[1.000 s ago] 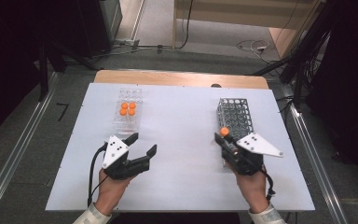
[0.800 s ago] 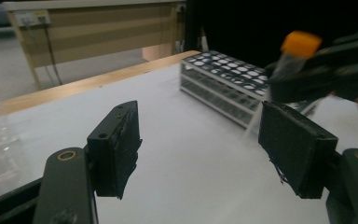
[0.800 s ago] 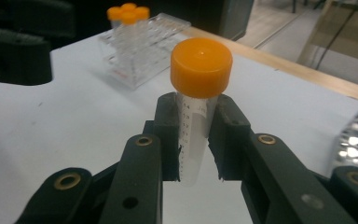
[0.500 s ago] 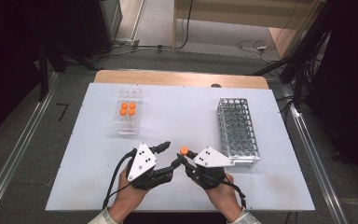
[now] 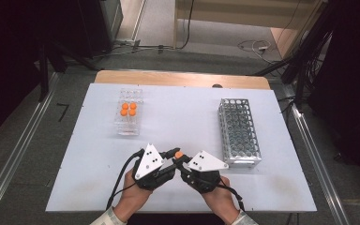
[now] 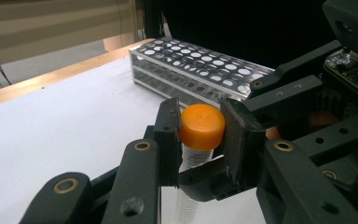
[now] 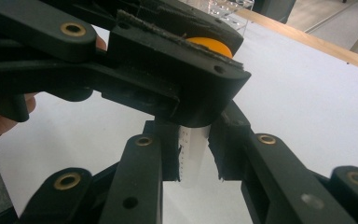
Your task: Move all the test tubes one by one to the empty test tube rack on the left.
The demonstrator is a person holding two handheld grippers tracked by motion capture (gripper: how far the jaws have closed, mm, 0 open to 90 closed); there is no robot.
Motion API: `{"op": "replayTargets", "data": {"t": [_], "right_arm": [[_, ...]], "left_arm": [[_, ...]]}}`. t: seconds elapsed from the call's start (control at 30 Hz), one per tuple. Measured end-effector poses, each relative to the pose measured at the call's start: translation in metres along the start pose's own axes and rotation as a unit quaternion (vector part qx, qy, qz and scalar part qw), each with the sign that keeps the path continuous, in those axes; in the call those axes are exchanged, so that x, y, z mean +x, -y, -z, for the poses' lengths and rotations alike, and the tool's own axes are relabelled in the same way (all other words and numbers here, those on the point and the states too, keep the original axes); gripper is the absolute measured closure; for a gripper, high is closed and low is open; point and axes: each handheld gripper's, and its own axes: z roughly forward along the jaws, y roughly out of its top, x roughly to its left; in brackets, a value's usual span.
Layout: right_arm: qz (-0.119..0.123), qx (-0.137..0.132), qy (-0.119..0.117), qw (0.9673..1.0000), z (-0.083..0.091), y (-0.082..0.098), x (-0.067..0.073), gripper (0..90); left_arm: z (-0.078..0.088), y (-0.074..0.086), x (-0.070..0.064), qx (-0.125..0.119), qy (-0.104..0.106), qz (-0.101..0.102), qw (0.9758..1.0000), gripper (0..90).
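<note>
Both tongs meet near the table's front edge: left gripper [image 6: 199, 140], jaws just closed, clamps the orange cap [image 6: 202, 126]; right gripper [image 7: 193, 156] grips the upright tube [image 7: 192, 154] below, rack [image 5: 239, 131] far right.

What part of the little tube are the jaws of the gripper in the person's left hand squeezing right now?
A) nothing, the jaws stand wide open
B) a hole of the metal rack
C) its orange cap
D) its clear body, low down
C: in the left gripper view the left gripper has its pads pressed on both sides of the tube's orange cap, while the right gripper clamps the clear tube body below.
</note>
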Motion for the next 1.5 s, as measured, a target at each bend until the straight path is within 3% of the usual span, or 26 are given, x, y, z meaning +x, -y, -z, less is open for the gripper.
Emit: {"op": "replayTargets", "data": {"t": [0.23, 0.43, 0.6, 0.83, 1.07, 1.37, 1.5], "right_arm": [[-0.009, 0.005, -0.006, 0.9999, -0.002, 0.001, -0.002, 70.4], [-0.028, 0.022, -0.016, 0.9992, -0.005, 0.003, -0.011, 43.0], [-0.047, 0.04, -0.014, 0.998, -0.003, 0.009, -0.023, 28.5], [-0.067, 0.044, 0.0, 0.9968, 0.014, 0.019, -0.041, 25.5], [-0.079, 0.034, 0.017, 0.9961, 0.031, 0.025, -0.054, 24.8], [-0.094, 0.029, 0.033, 0.9946, 0.051, 0.035, -0.067, 24.8], [-0.098, 0.027, 0.039, 0.994, 0.057, 0.038, -0.07, 24.8]], "left_arm": [[-0.002, 0.002, 0.004, 0.001, 0.007, 0.011, 0.9999, 70.0], [0.0, 0.003, 0.011, -0.001, -0.004, 0.023, 0.9997, 70.0], [0.008, 0.003, 0.026, -0.009, -0.027, 0.043, 0.9987, 70.1], [0.023, 0.003, 0.052, -0.016, -0.064, 0.07, 0.9954, 70.1], [0.045, 0.002, 0.08, -0.032, -0.108, 0.093, 0.9893, 70.1], [0.072, -0.001, 0.117, -0.052, -0.163, 0.121, 0.9778, 70.2], [0.076, -0.002, 0.127, -0.053, -0.179, 0.127, 0.9741, 70.2]]}}
